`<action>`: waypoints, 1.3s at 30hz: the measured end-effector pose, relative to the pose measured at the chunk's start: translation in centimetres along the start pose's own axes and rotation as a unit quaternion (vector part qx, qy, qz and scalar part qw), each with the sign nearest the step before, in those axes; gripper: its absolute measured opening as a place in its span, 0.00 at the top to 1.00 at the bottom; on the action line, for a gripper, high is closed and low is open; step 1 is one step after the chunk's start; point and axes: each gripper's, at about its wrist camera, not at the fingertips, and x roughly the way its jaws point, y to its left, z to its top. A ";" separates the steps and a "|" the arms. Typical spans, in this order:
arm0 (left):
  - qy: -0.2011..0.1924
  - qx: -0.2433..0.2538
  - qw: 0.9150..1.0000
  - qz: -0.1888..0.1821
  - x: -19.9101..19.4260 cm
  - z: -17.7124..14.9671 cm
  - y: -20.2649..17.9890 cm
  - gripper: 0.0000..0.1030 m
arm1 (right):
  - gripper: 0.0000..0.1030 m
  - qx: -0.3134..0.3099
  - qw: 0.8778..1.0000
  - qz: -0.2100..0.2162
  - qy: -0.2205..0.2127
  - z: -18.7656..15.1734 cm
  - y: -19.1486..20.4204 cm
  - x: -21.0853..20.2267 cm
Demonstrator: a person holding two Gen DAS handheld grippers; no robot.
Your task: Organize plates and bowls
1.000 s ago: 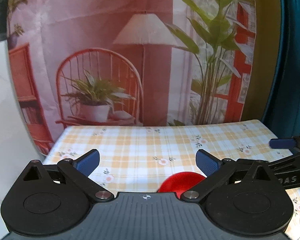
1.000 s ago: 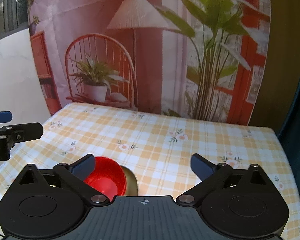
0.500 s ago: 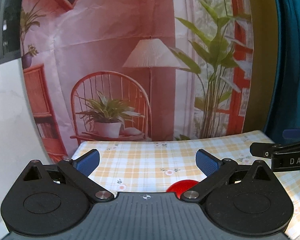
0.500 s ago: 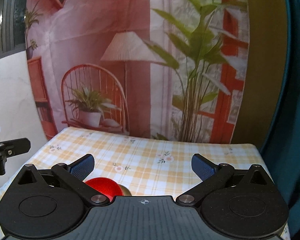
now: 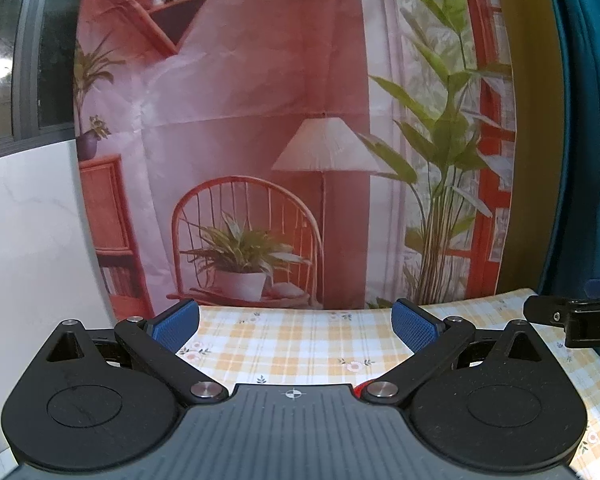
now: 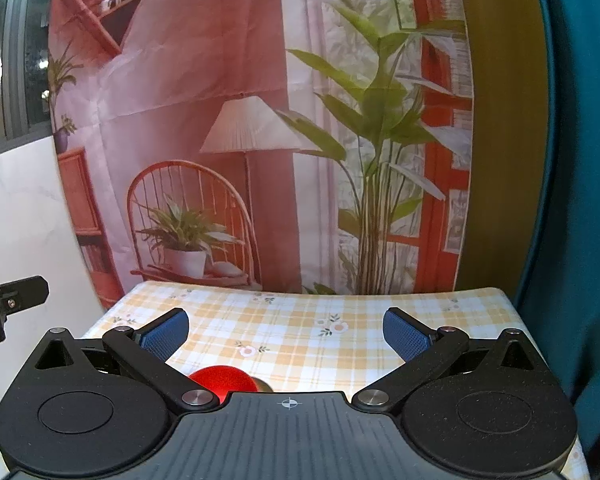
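Note:
A red bowl (image 6: pixel 220 380) sits on the checked tablecloth (image 6: pixel 300 336), mostly hidden behind my right gripper's body; a gold rim (image 6: pixel 263 386) peeks out at its right side. In the left wrist view only a sliver of the red bowl (image 5: pixel 358 387) shows. My left gripper (image 5: pixel 294 326) is open and empty, raised above the table. My right gripper (image 6: pixel 286 332) is open and empty too, raised behind the bowl. Each gripper shows at the edge of the other's view: the right one (image 5: pixel 580 320) and the left one (image 6: pixel 8 300).
A printed backdrop (image 6: pixel 260 140) with a chair, lamp and plants hangs behind the table's far edge. A white wall (image 5: pixel 28 240) is at the left and a teal curtain (image 6: pixel 572 200) at the right.
Both grippers have lifted and tilted up. The table and the red bowl have sunk low in both views, with more backdrop showing. Both stay open.

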 end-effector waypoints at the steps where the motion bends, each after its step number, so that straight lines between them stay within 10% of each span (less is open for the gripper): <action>1: -0.001 -0.002 1.000 0.000 -0.2 0.0 0.1 0.00 | 0.00 0.000 1.000 0.000 -0.002 0.0 0.0 -0.2; 39: -0.012 -0.010 1.000 -0.013 -1.3 -0.2 -0.1 0.00 | 0.00 -0.005 1.000 0.003 -0.016 0.6 0.1 -1.7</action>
